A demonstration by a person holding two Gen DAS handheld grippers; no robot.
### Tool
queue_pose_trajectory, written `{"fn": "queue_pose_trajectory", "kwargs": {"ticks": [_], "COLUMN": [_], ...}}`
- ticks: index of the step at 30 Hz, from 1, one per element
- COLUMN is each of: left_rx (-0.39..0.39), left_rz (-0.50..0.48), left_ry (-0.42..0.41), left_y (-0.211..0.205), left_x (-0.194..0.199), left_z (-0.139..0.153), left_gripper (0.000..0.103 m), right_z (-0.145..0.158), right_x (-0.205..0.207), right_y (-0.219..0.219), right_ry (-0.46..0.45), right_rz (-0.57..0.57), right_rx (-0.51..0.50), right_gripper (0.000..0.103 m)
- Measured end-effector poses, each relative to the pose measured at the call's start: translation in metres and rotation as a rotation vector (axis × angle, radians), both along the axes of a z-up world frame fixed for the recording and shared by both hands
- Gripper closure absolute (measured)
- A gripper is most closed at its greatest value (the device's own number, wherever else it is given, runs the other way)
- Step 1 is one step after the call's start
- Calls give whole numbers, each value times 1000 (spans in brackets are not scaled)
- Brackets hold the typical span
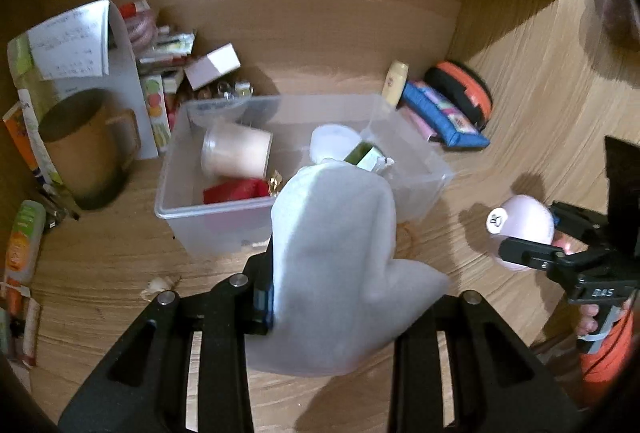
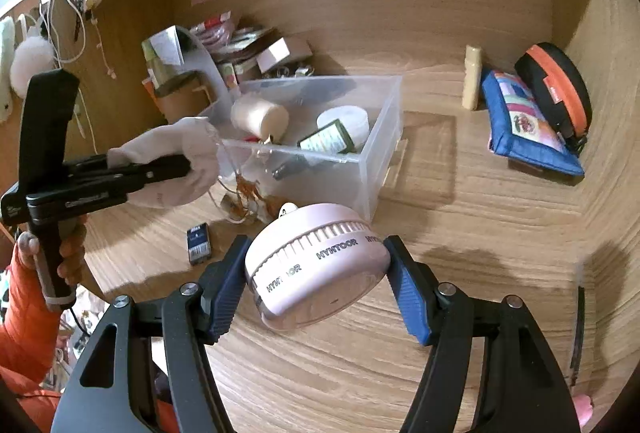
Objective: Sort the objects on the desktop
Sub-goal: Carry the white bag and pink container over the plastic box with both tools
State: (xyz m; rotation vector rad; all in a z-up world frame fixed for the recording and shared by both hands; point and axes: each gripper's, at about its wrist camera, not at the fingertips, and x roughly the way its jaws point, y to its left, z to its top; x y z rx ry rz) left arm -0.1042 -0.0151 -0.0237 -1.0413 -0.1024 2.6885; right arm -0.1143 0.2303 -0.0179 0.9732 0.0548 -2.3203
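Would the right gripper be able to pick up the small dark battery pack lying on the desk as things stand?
Probably not yet. The right gripper is already shut on the pink HYNTOOR device, so its jaws are occupied. The battery pack itself lies uncovered on the desk, left of that gripper, with nothing blocking the approach.

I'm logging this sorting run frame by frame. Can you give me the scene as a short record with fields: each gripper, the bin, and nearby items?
left gripper: shut on white pouch, near bin
right gripper: shut on pink round device, above desk
bin: clear, open, holds cup, white jar, green packet, red item
outside bin: blue pouch, orange-black case, battery
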Motion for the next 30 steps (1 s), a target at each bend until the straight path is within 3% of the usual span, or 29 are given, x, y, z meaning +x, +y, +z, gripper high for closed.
{"fn": "queue_pose_trajectory", "kwargs": {"ticks": [15, 30], "left_rx": [28, 1], "left_rz": [33, 29], "left_ry": [96, 129], "left_y": [-24, -28], "left_x": [25, -8], "left_z": [41, 57], "left_gripper": [72, 72], "right_z": [22, 35], "right_x": [4, -33], "right_y": [-3, -27], "right_ry": [44, 60], "right_rz": [-2, 4], "right_rx": [-24, 0], "right_gripper": [40, 40]}}
